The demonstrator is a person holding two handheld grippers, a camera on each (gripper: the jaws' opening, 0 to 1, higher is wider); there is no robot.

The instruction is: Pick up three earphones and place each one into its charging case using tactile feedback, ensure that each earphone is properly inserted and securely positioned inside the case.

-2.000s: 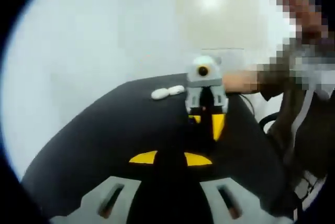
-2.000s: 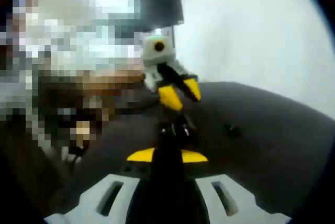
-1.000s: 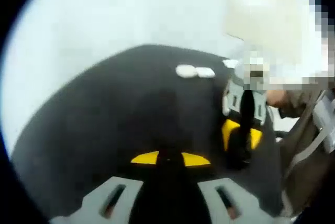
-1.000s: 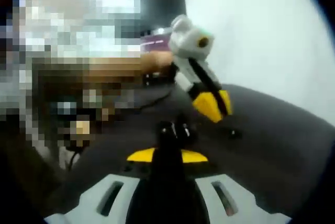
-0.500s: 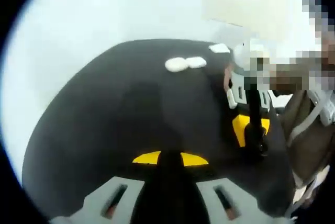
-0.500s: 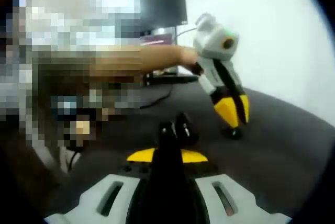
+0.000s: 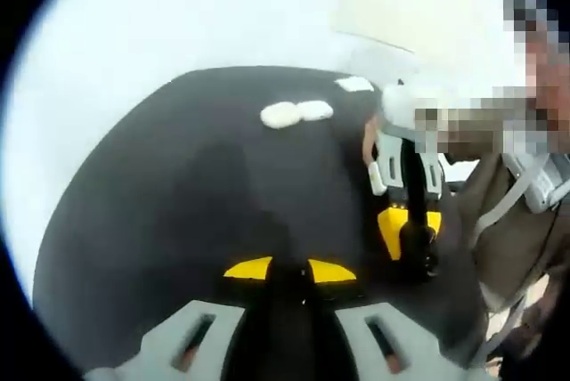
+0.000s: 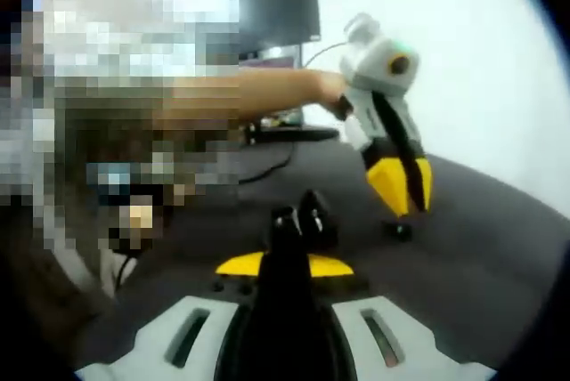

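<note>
L gripper [image 8: 399, 187] now lower vs 1 s back, tips shut, just above small dark earphone [image 8: 397, 231] on black table [image 7: 178, 203]. R gripper [image 8: 285, 261] clamped on dark case [image 8: 301, 219]. Pickup looks next.

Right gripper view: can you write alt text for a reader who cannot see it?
The right tool is shut on a small dark earphone above a dark table. Ahead, the left tool, held by a person's hand, points down just over a small dark object on the table.
</note>
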